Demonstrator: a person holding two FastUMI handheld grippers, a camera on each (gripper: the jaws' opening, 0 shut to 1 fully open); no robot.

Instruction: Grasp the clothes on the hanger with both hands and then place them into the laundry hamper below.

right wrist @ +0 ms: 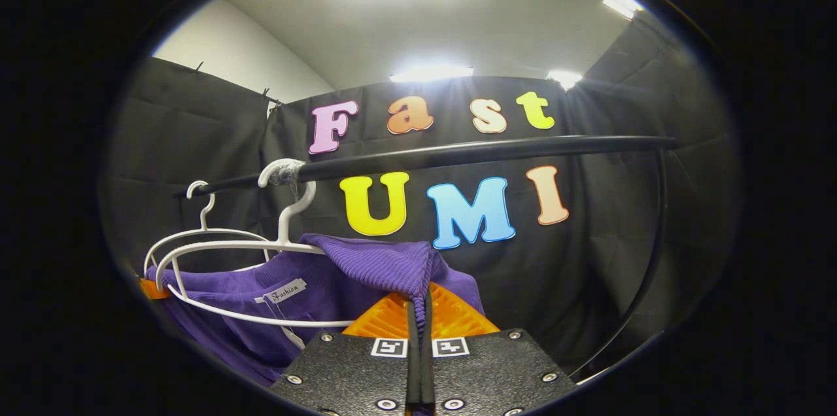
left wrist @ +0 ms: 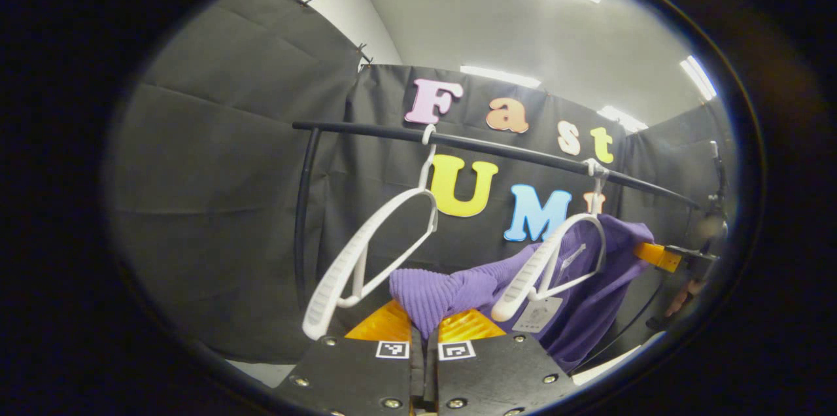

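The purple sweater (left wrist: 575, 285) hangs partly off a white hanger (left wrist: 556, 259) on the black rail (left wrist: 497, 148), at about four o'clock in the left gripper view. A ribbed fold of it is pulled out to the left gripper (left wrist: 424, 331), whose fingers are closed on the cloth. In the right gripper view the right gripper (right wrist: 418, 318) also pinches a ribbed fold, at six o'clock, with the sweater's body (right wrist: 261, 298) trailing to eight o'clock.

The main risk, I judge, is the neck catching on the hanger, so a hard pull could drag it along the rail or tear a pinch loose. An empty hanger (left wrist: 366, 259) hangs at seven o'clock and could tangle. The rail's upright (right wrist: 647, 272) curves down at three o'clock. The hamper probably lies below, so the open room is downward.
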